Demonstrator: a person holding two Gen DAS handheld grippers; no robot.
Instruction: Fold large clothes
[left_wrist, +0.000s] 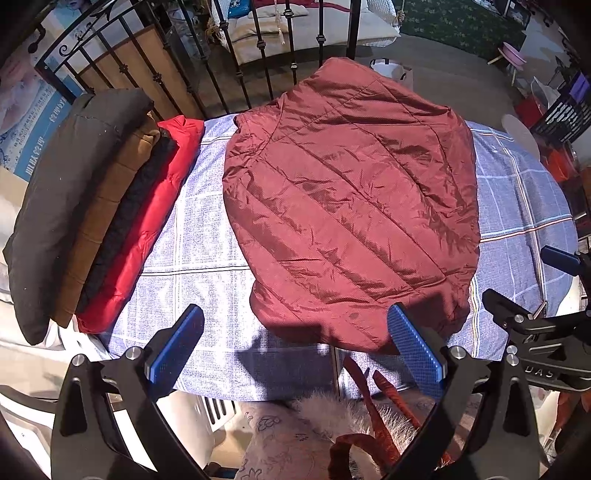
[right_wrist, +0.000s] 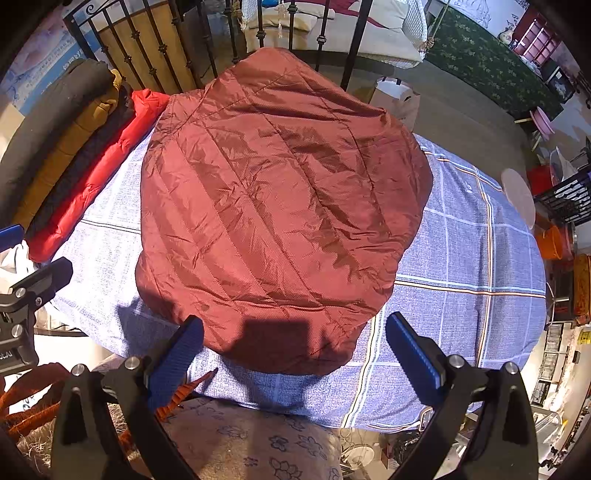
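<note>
**Both grippers spread wide above the near edge of the maroon jacket**

From my seat I see the left gripper (left_wrist: 295, 341) hovering over the near edge of the table, its two blue-padded fingers (left_wrist: 177, 343) spread wide with nothing between them. Its right-hand pad overlaps the near hem of the shiny maroon quilted jacket (left_wrist: 351, 206), though I cannot tell whether it touches the fabric.

The right gripper (right_wrist: 295, 343) sits level beside it, fingers (right_wrist: 415, 354) equally far apart and empty, pointing across the jacket's near hem. Its body shows at the right edge of the left wrist view, so the two tools are close together, side by side.

The jacket lies spread flat, in a compact rounded shape, in the middle of the blue-and-white checked tablecloth (right_wrist: 480, 258). Along the left side of the table a stack of folded black, tan and red garments (left_wrist: 92, 214) rests against the black iron railing (left_wrist: 221, 55). A floral-print cushion (right_wrist: 251, 443) sits below the table's near edge.
</note>
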